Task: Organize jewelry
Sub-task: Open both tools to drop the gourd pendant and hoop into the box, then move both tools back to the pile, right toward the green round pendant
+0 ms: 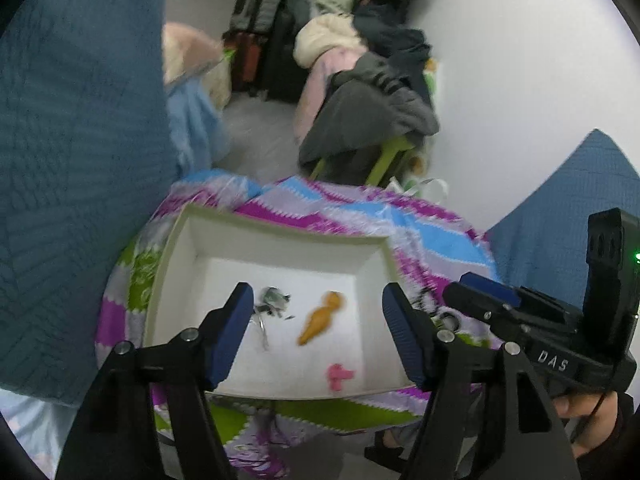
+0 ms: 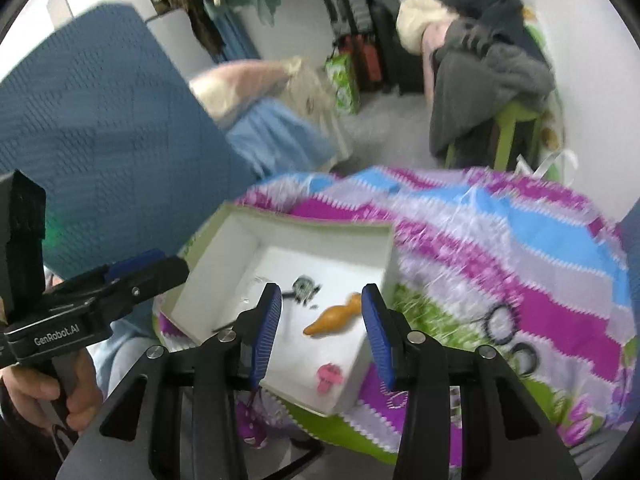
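Observation:
A shallow white box (image 1: 280, 232) (image 2: 312, 226) sits on a striped, colourful cloth (image 1: 360, 208). On its floor lie a grey-silver jewelry piece (image 1: 274, 300) (image 2: 306, 288), an orange piece (image 1: 320, 318) (image 2: 332, 316) and a small pink piece (image 1: 340, 376) (image 2: 328, 376). My left gripper (image 1: 320, 320) hovers above the box, open, with nothing between its blue pads. My right gripper (image 2: 322, 328) also hangs over the box, open and holding nothing; from the left wrist it shows at the box's right side (image 1: 464, 288). Both views are blurred.
Black rings (image 2: 500, 322) (image 1: 452, 320) lie on the cloth just right of the box. A blue quilted cover (image 1: 80, 160) rises on the left. Beyond the cloth's far edge are the floor, suitcases (image 1: 256, 40) and a chair piled with clothes (image 1: 368, 112). A hand (image 2: 76, 392) grips the left gripper's handle.

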`<state>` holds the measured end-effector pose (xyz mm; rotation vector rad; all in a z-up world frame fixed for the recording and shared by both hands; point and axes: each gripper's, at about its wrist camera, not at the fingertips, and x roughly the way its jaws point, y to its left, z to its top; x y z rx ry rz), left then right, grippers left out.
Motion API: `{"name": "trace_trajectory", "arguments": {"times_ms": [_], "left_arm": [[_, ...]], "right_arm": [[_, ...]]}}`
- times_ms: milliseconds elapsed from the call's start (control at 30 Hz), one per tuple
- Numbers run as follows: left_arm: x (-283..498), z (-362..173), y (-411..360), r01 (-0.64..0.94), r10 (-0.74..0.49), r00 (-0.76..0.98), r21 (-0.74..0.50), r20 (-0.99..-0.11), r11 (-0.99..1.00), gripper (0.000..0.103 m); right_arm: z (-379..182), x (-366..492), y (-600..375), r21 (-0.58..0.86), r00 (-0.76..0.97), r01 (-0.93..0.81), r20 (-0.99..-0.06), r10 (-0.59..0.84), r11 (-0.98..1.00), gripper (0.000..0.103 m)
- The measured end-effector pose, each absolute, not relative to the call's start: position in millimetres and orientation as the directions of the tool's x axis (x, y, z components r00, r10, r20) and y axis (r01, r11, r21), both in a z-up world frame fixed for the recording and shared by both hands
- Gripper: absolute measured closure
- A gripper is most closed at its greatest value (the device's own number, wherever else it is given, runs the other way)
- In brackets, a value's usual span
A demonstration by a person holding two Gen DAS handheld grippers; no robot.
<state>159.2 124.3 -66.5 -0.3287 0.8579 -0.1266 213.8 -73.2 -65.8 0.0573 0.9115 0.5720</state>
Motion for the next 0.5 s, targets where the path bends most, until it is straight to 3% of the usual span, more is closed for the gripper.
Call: {"name": "trace_trajectory", "arguments": {"times_ms": [233,500], "left_arm": [[153.8,-24.7,82.8,0.050,-0.264,0.699,-0.323,-0.665,0.945,0.036],[153.8,-21.2,27.5,0.118,-0.325,0.684,-0.341,-0.653,0.933,0.038]], "right_arm": [[-25.2,202.9,-123.1,0.239,0.579,-0.423,-0.672,0.463,0.874,0.063],[-21.8,189.1,-174.7,0.200,0.637,-0.369,-0.657,0.403,0.908,0.063]]}}
